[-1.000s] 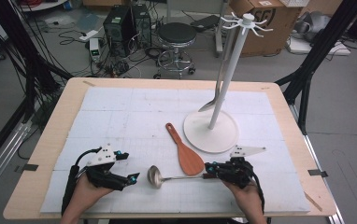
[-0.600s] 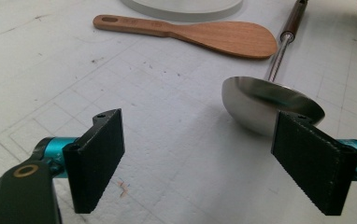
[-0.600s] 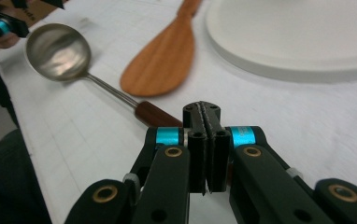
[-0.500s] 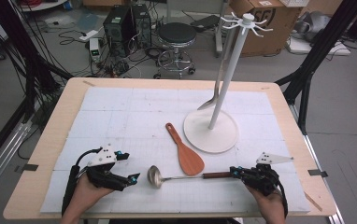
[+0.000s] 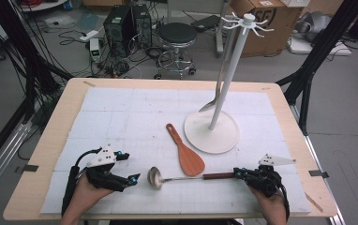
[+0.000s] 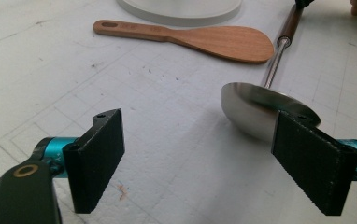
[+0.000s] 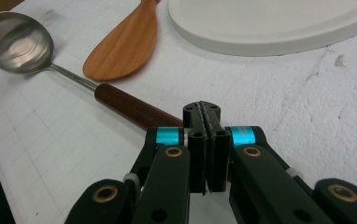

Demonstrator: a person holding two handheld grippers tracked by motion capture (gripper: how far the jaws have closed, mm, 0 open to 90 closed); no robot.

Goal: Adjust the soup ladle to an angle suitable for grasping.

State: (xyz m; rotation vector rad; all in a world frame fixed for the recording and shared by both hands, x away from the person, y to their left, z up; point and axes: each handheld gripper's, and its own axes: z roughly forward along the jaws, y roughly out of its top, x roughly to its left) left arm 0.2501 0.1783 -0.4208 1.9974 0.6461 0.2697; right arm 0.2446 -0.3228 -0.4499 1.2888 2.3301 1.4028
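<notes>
A steel ladle (image 5: pixel 155 177) with a dark wooden handle (image 5: pixel 219 176) lies flat near the table's front edge. Its bowl (image 6: pixel 251 105) sits just past the right jaw of my left gripper (image 5: pixel 131 166), which is open and holds nothing (image 6: pixel 202 163). My right gripper (image 5: pixel 237 172) is at the handle's far end, its jaws pressed together with nothing between them (image 7: pixel 204 112). The handle's end (image 7: pixel 134 109) runs behind the jaw tips, and I cannot tell whether it touches them. A wooden rice paddle (image 5: pixel 185 152) lies just behind the ladle.
A white utensil stand (image 5: pixel 211 131) with a tall pole and top hooks rises at the centre right. A metal utensil (image 5: pixel 214 101) hangs from it. A white gridded mat (image 5: pixel 135 117) covers the wooden table. A stool and cables are on the floor beyond.
My right gripper has slid right along the ladle's handle to its end. The ladle, the paddle and my left gripper have stayed in place.
</notes>
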